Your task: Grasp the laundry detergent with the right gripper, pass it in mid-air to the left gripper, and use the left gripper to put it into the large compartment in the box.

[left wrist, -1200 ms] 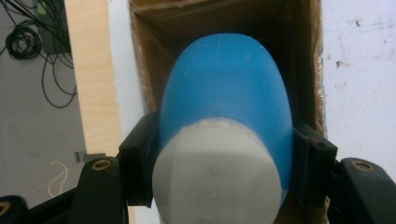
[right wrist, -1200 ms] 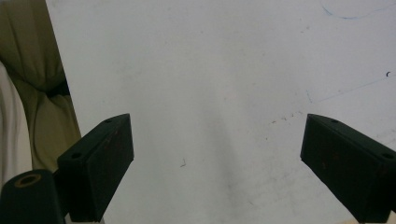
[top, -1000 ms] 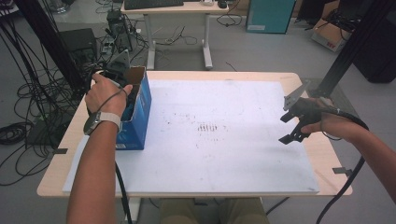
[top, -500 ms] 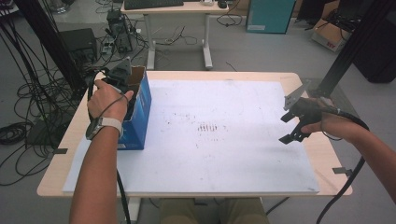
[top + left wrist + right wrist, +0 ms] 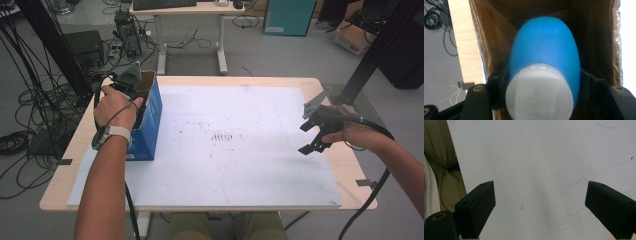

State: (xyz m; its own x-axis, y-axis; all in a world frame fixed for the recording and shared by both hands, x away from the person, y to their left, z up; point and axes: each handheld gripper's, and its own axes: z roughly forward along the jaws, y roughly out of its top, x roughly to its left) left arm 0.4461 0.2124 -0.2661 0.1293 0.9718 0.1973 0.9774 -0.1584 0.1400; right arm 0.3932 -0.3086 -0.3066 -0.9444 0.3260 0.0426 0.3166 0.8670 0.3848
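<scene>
A blue bottle (image 5: 541, 47) with a white cap (image 5: 539, 92) sits between the jaws of my left gripper (image 5: 541, 82), which is shut on it just behind the cap. The bottle points down into an open cardboard box (image 5: 596, 37). From above, that box (image 5: 150, 120) is blue outside and stands at the table's left edge, with my left gripper (image 5: 133, 82) reaching into its top and the bottle hidden. My right gripper (image 5: 306, 137) hovers over the right side of the white mat (image 5: 240, 150), open with nothing between its fingers (image 5: 477, 207).
The white mat covers most of the wooden table (image 5: 330, 85) and bears faint dark marks at its middle (image 5: 222, 136). Cables (image 5: 30, 125) lie on the floor to the left. A second desk (image 5: 190, 10) stands behind, and a black post (image 5: 380, 50) rises at the right.
</scene>
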